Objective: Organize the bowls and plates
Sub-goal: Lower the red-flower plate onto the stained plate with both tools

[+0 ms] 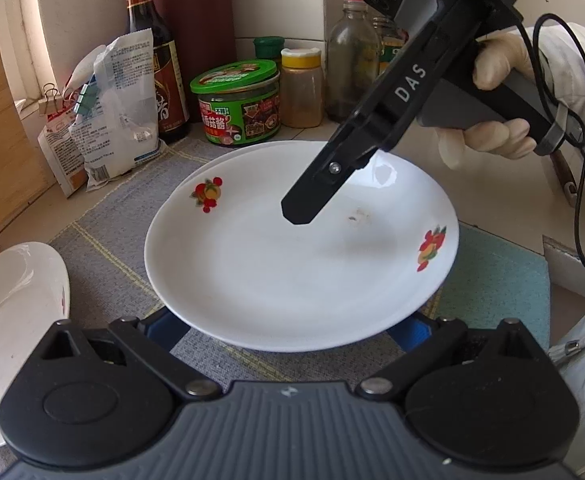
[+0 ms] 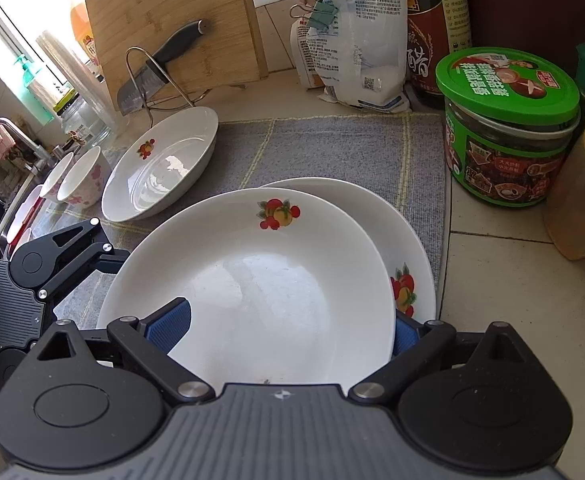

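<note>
A white plate (image 1: 292, 264) with fruit decals lies on a second, like plate (image 2: 408, 236) on the grey mat. My left gripper (image 1: 286, 332) stands wide at the top plate's near rim, which covers most of both blue pads (image 1: 160, 330); nothing is pinched. My right gripper (image 2: 284, 332) is open: its left pad (image 2: 170, 326) sits over the plate's inside and its right pad is just outside the rim. In the left wrist view the right gripper (image 1: 298, 212) hovers over the plate. A third plate (image 2: 160, 164) leans at the mat's edge beside two flowered bowls (image 2: 80, 178).
Jars and bottles crowd the back: a green-lidded sauce jar (image 1: 238, 104), a yellow-capped spice jar (image 1: 301, 88), a dark vinegar bottle (image 1: 154, 52) and clipped bags (image 1: 110, 116). A knife (image 2: 160, 68) and a cutting board (image 2: 172, 20) stand in a rack. A teal cloth (image 1: 496, 280) lies to the right.
</note>
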{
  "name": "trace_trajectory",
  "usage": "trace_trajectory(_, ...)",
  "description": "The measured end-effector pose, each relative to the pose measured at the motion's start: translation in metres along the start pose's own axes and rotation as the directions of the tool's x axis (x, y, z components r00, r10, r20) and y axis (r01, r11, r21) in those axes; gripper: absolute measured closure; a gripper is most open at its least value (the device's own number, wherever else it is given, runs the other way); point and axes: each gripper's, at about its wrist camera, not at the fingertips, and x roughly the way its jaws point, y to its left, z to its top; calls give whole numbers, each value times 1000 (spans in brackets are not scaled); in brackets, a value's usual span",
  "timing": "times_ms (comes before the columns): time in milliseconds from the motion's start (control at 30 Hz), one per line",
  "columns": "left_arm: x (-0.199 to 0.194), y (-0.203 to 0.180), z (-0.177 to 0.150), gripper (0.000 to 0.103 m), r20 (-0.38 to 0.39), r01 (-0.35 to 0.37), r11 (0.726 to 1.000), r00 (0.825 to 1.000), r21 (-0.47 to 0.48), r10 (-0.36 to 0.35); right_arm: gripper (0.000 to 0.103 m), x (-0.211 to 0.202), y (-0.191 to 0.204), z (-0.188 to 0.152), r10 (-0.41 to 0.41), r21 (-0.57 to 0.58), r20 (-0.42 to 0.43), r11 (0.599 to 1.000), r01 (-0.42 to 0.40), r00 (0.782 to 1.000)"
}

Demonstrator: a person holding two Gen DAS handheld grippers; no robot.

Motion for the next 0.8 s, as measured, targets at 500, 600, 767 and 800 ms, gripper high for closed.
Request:
trace_trajectory(500, 2, 1, 1, 2, -7, 1, 1000, 1000, 10, -1, 3, -1, 0, -1, 5, 8, -3, 1000, -5, 1000)
trace_trajectory(600, 2, 0, 0, 2, -7, -1, 1000, 1000, 16, 1, 3, -2, 0, -3, 5, 10, -2, 1000, -5, 1000)
trace_trajectory(767, -1, 2, 1, 1, -6, -12, 1000, 1000, 13, 12, 3, -6, -2, -5, -9, 22, 6, 1000, 8, 1000)
trace_trajectory(800, -1, 1, 0, 1, -5, -14, 1000, 1000, 14, 14, 3, -7, -3, -5, -6, 27, 8, 1000, 6, 1000)
